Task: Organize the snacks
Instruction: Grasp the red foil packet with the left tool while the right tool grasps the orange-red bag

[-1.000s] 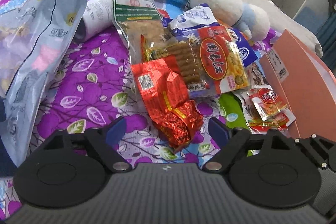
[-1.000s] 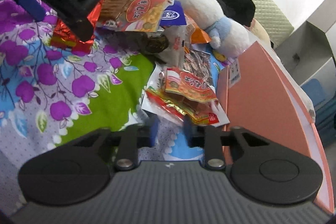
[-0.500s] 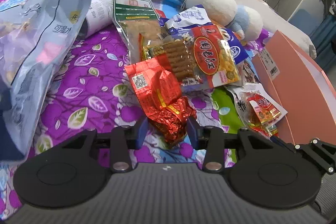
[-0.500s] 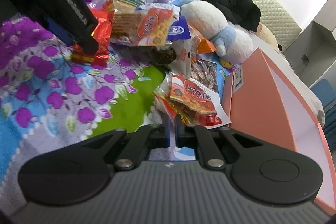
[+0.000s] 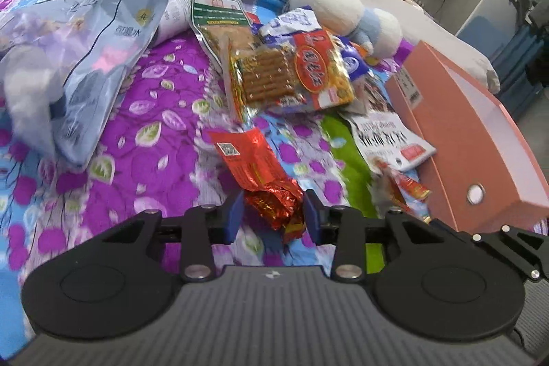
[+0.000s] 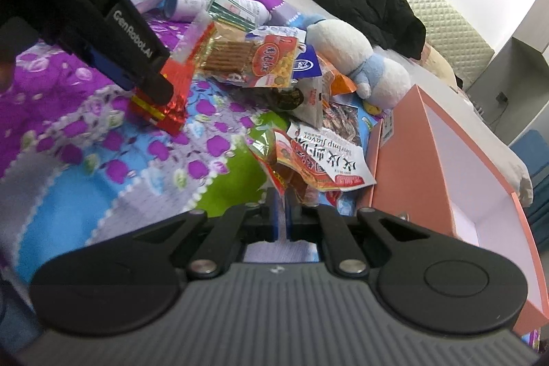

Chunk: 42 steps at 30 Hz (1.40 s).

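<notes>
The red foil snack packet [image 5: 255, 172] sits between my left gripper [image 5: 273, 217] fingers, its crinkled lower end pinched by the two blue pads [image 5: 235, 215], and the rest of it sticks out forward over the purple flowered bedspread [image 5: 151, 112]. From the right wrist view I see that same packet [image 6: 171, 91] under the left gripper's black finger, low over the bedspread; I cannot tell whether it touches the cloth.

My right gripper [image 6: 280, 217] has its pads nearly together, clamped on the corner of a small red-and-orange snack pouch [image 6: 291, 167]. That pouch lies partly under a white shrimp-flavor packet [image 6: 329, 160], just beside the pink box [image 6: 411, 160], which stands open on the right.

Farther out, a clear pack of biscuit sticks with a red oval label [image 5: 288, 74] rests on the heap of other snacks, with a green-topped pack [image 5: 216, 19] behind it. A white and blue plush toy [image 5: 343, 12] lies beyond the heap. A large pale blue bag [image 5: 103, 57] fills the left side, and a black garment [image 6: 360, 2] lies at the far end of the bed.
</notes>
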Each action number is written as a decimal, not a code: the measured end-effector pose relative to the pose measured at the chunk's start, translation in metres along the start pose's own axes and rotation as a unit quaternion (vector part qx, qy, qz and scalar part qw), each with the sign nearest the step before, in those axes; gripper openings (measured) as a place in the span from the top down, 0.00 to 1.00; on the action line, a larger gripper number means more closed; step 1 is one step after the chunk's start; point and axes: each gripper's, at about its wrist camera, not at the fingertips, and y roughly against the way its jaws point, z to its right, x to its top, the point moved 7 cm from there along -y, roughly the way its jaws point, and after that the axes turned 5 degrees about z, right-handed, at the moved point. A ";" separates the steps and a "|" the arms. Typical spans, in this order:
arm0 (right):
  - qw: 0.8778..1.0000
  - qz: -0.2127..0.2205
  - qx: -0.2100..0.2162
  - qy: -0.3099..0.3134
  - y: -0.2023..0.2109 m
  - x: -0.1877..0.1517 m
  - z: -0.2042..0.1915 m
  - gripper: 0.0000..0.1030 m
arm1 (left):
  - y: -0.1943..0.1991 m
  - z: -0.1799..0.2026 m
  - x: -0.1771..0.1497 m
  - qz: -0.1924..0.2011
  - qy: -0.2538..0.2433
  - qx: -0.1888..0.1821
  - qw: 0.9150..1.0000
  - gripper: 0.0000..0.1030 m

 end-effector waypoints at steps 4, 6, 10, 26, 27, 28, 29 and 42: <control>1.000 0.001 0.010 0.000 0.020 -0.008 -0.008 0.94 | 0.019 0.004 -0.015 -0.003 0.005 -0.010 1.000 0.66; 1.000 0.000 0.014 -0.002 0.029 -0.013 -0.011 0.94 | 0.027 0.005 -0.023 -0.003 0.004 -0.009 1.000 0.66; 1.000 0.000 0.021 -0.008 0.047 -0.023 -0.018 0.94 | 0.042 0.002 -0.034 -0.001 0.005 -0.006 1.000 0.66; 0.990 -0.007 0.091 -0.111 0.067 -0.036 -0.017 0.28 | 0.060 -0.010 -0.045 0.000 0.038 0.011 0.999 0.24; 0.988 -0.006 0.098 -0.121 0.068 -0.035 -0.016 0.28 | 0.059 -0.010 -0.045 -0.001 0.038 0.015 0.999 0.22; 0.985 -0.006 0.109 -0.135 0.068 -0.034 -0.016 0.28 | 0.058 -0.011 -0.046 -0.001 0.039 0.019 0.999 0.20; 0.981 -0.005 0.118 -0.151 0.067 -0.033 -0.014 0.28 | 0.057 -0.012 -0.047 -0.002 0.039 0.023 0.999 0.20; 0.971 -0.026 0.087 -0.220 0.010 -0.044 0.012 0.16 | 0.036 -0.017 -0.058 -0.027 0.071 0.034 0.997 0.13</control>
